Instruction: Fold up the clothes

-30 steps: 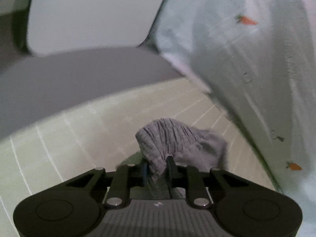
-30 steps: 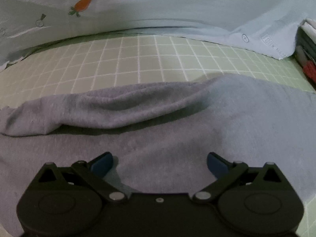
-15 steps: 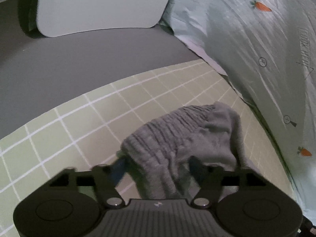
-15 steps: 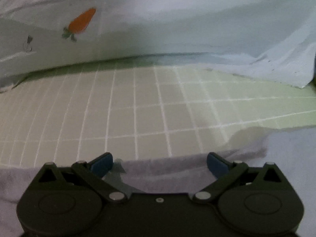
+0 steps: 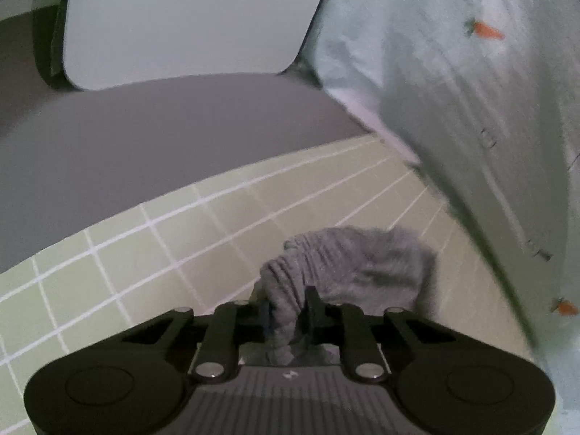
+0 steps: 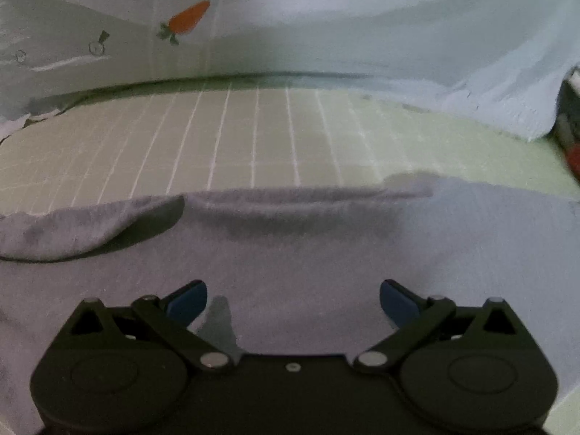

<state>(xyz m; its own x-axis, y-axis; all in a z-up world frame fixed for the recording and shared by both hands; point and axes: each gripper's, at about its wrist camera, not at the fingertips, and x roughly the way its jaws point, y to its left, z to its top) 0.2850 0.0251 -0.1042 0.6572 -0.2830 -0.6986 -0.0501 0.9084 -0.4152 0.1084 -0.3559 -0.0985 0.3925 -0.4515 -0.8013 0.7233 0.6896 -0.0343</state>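
The left gripper [image 5: 286,308] has just closed, pinching the grey sweater's cuff [image 5: 348,264] low in the frame, while the right gripper [image 6: 293,302] hovers spread over the sweater [image 6: 326,253]; next, carry the sleeve across.

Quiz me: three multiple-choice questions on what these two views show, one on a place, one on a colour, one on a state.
1. Where does the grey garment lie?
A on the green checked sheet
B on a chair
C in a basket

2. What colour are the carrots printed on the pale blue cloth?
A purple
B orange
C black

3. How is the left gripper?
A wide open, empty
B out of view
C shut on the grey cuff

A: the checks border it.
B: plainly orange.
C: ribbed cloth is pinched between the jaws.
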